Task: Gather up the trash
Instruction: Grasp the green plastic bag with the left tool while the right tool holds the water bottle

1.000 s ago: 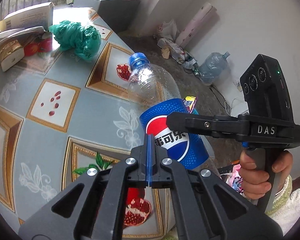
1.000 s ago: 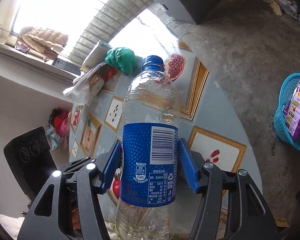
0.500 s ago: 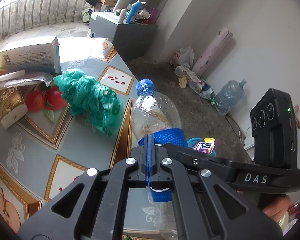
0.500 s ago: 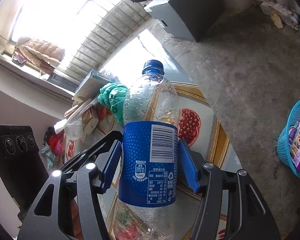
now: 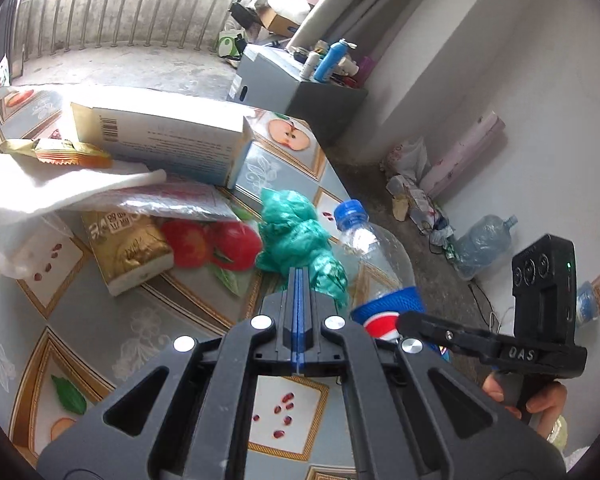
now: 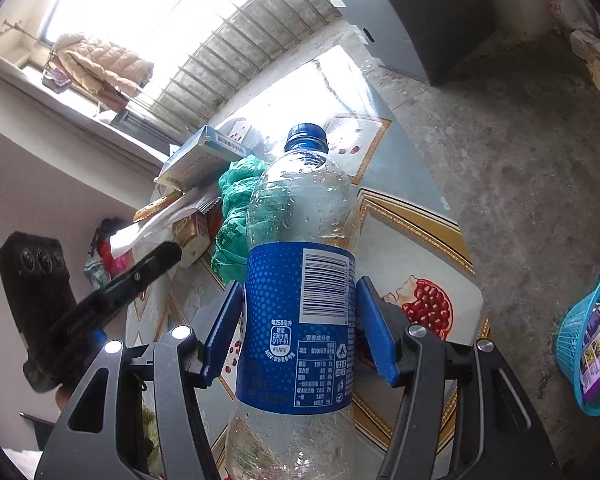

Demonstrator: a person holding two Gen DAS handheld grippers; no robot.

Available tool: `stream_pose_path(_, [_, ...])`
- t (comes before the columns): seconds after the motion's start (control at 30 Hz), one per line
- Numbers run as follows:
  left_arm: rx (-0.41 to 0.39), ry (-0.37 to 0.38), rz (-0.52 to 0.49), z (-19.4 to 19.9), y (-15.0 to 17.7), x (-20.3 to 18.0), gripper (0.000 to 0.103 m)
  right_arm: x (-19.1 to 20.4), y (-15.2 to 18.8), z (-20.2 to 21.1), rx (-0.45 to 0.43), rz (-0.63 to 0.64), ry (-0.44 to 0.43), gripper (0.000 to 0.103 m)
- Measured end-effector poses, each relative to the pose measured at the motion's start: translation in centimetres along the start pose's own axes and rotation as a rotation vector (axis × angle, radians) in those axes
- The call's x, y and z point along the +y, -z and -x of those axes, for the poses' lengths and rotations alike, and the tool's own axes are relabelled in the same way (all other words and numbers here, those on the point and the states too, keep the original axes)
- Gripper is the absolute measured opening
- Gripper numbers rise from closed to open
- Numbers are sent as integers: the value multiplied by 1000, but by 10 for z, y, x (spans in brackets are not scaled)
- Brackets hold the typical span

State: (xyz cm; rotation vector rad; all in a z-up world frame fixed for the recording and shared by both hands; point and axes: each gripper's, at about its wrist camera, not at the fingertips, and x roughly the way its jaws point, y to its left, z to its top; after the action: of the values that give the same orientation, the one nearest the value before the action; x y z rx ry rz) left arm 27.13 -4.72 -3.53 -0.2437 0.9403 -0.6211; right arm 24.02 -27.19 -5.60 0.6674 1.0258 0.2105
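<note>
Pinching the empty Pepsi bottle (image 6: 300, 320) by its label, my right tool (image 6: 300, 336) holds it upright above the desk (image 6: 412, 216) for binning; my left tool (image 5: 298, 312), pressed together and empty, points at the green plastic bag (image 5: 300, 236).

Daylight enters from the barred window (image 6: 236, 60), overexposed to white in the right wrist view, with glare washing the tabletop (image 6: 308, 96) beneath it. In the left wrist view, the white paper (image 5: 60, 188) and cardboard box (image 5: 160, 140) are blown out. Shadows are soft. Both frames show strong fisheye curvature, dark vignetted corners, and sharp focus throughout.
</note>
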Motion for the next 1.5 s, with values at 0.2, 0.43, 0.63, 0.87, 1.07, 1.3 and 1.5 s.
stream_pose_path(0.2, [87, -10, 2, -38, -8, 9, 0, 11, -5, -8, 28, 68, -25, 57])
stream_pose_path(0.43, [136, 37, 2, -39, 2, 6, 0, 15, -4, -10, 57, 89, -55, 56])
stream_pose_path(0.63, [172, 63, -7, -22, 20, 5, 0, 22, 14, -4, 86, 112, -59, 56])
stream_pose_path(0.87, [233, 104, -15, 15, 67, 3, 0, 34, 60, 12, 141, 119, -75, 56])
stream_pose_path(1.07, [292, 138, 2, 54, 115, 2, 0, 46, 120, 28, 183, 106, -101, 56])
stream_pose_path(1.3, [192, 92, 57, 91, 134, 14, 5, 33, 132, 46, 124, 40, -66, 56])
stream_pose_path(1.5, [134, 37, 73, 96, 129, 18, 38, 37, 116, 54, 57, 51, 44, 58])
